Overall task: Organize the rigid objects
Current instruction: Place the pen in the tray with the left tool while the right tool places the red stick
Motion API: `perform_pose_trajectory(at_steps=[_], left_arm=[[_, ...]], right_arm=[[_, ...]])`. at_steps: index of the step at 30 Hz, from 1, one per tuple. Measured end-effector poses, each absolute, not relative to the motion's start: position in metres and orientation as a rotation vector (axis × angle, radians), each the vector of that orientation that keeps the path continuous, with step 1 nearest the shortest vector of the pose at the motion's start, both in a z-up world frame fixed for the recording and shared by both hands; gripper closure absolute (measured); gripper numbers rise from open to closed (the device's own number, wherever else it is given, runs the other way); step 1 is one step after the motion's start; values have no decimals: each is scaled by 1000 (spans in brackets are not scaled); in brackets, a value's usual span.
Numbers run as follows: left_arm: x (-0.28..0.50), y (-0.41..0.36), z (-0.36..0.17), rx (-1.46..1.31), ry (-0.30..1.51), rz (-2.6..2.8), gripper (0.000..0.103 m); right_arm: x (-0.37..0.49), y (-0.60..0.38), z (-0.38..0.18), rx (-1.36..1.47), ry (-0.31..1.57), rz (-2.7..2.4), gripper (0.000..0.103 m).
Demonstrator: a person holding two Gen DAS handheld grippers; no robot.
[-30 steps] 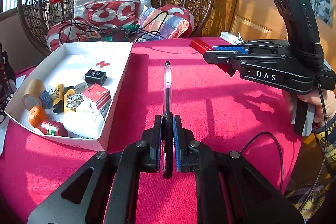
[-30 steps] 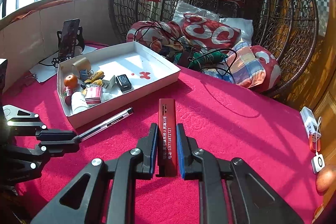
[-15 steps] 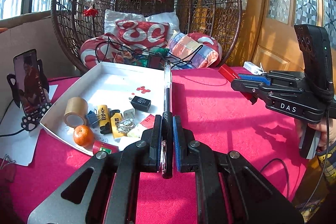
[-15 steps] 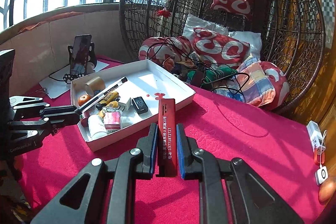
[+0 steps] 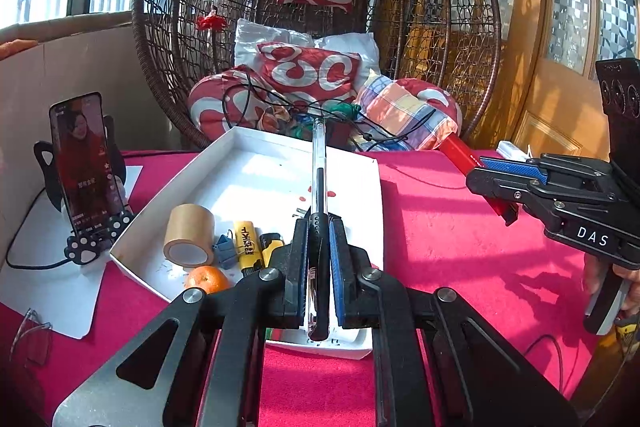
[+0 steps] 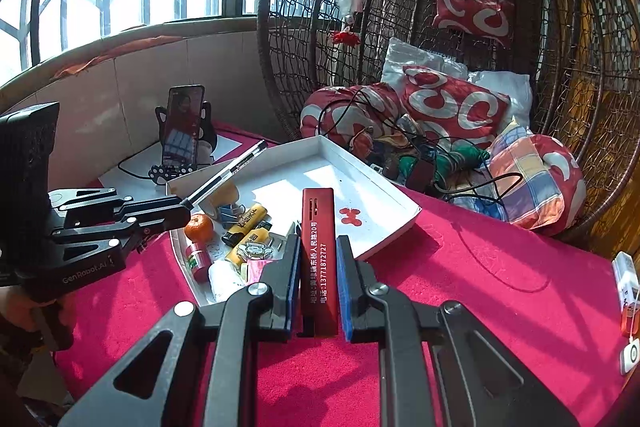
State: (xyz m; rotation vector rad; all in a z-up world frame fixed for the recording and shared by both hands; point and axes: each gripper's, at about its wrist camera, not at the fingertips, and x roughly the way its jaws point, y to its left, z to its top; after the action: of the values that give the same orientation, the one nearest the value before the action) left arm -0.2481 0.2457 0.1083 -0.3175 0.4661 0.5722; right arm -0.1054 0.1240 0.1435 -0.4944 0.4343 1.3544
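Note:
My left gripper (image 5: 318, 235) is shut on a clear pen (image 5: 319, 163) with a black cap, which points forward over the white box (image 5: 362, 163). From the right wrist view the same left gripper (image 6: 182, 205) hovers at the box's left corner with the pen (image 6: 228, 175) angled up. My right gripper (image 6: 318, 251) is shut on a flat red bar (image 6: 318, 223) with white print, held above the near edge of the white box (image 6: 396, 223). In the left wrist view the right gripper (image 5: 486, 179) hangs over the red cloth with the red bar (image 5: 460, 151).
The box holds a tape roll (image 5: 189, 241), an orange (image 5: 206, 278), yellow lighters (image 5: 248, 243), clips and small bottles. A phone on a stand (image 5: 84, 163) stands at the left. A wicker chair with cushions (image 5: 316, 75) is behind the table. White chargers (image 6: 628, 283) lie at the right edge.
Both grippers have risen and travelled left toward the box. The pen now hangs over the box's inside, and the red bar has come to its near edge.

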Motion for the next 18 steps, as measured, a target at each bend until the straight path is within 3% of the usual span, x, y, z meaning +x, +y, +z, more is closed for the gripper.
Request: perform_pose_trajectory(at_steps=[18], left_arm=[[-203, 332, 83, -433, 528, 748, 94]], right_arm=[[-90, 222, 112, -381, 678, 1385, 88]])
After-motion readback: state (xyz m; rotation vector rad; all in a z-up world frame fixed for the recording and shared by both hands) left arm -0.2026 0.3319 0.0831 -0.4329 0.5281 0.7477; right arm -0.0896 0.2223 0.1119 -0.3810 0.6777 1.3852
